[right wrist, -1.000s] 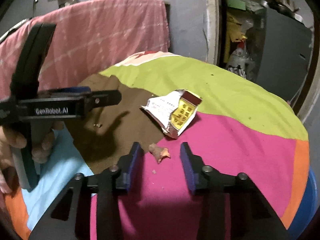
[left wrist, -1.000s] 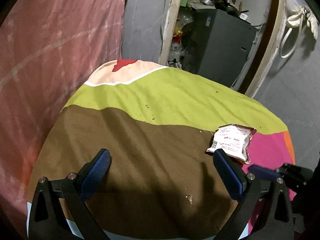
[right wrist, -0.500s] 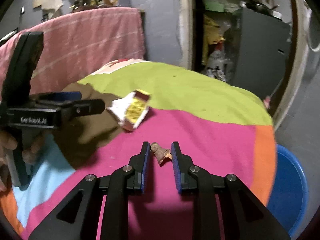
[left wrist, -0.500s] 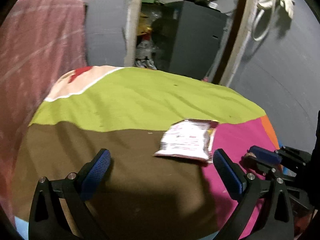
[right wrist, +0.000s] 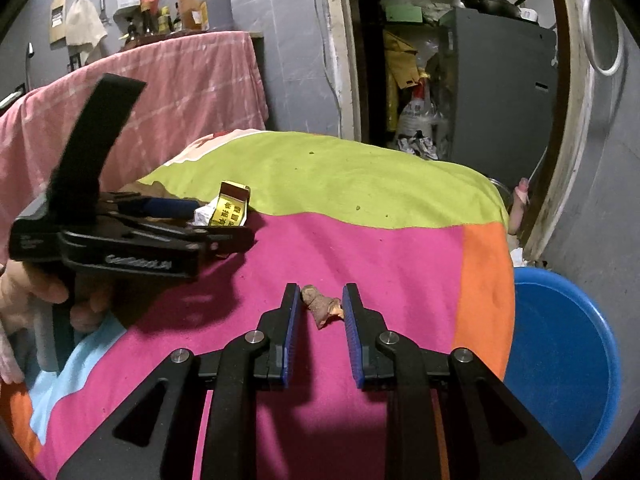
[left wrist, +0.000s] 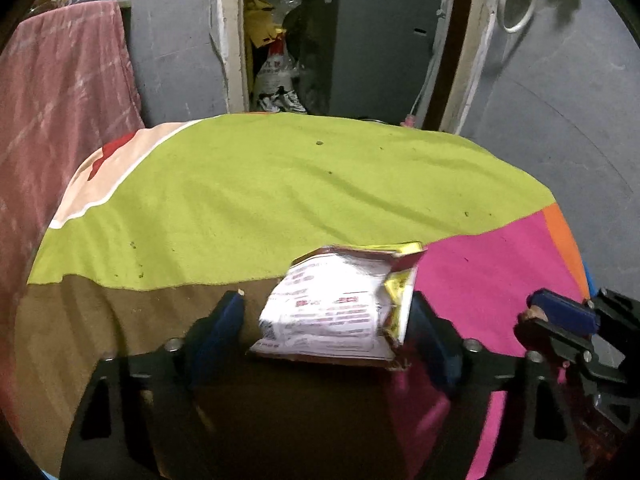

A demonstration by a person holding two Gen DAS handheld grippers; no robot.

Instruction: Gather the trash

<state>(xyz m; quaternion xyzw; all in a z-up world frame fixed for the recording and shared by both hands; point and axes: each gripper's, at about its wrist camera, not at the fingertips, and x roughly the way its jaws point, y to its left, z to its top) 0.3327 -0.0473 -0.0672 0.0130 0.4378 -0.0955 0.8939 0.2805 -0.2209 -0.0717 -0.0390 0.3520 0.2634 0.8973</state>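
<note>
From your left wrist camera, the left gripper (left wrist: 326, 322) sits low over the round table draped in a colour-blocked cloth (left wrist: 280, 184), at the seam where the brown patch meets the magenta one. Its blue-padded fingers (left wrist: 224, 320) stand wide apart on either side of the crumpled white snack wrapper with red print and a yellow torn flap (left wrist: 336, 308). The right pad looks pressed against the wrapper's torn end, though motion blur makes contact hard to confirm; the left pad is clear of it. At the table's right edge, your right gripper (left wrist: 560, 316) shows from the side with a small brown scrap at its tip.

From your right wrist camera, the right gripper (right wrist: 320, 312) hovers over the magenta patch near the table's right side. Its jaws are narrow and pinch the small brown, knobbly scrap of peel-like trash (right wrist: 320, 306) between the blue pads, with the scrap lifted off the cloth. To the left, your hand (right wrist: 36, 300) holds the left gripper (right wrist: 192, 220), the wrapper (right wrist: 226, 208) between its fingers. A blue plastic basin (right wrist: 560, 360) sits on the floor just beside the table's orange edge.
</note>
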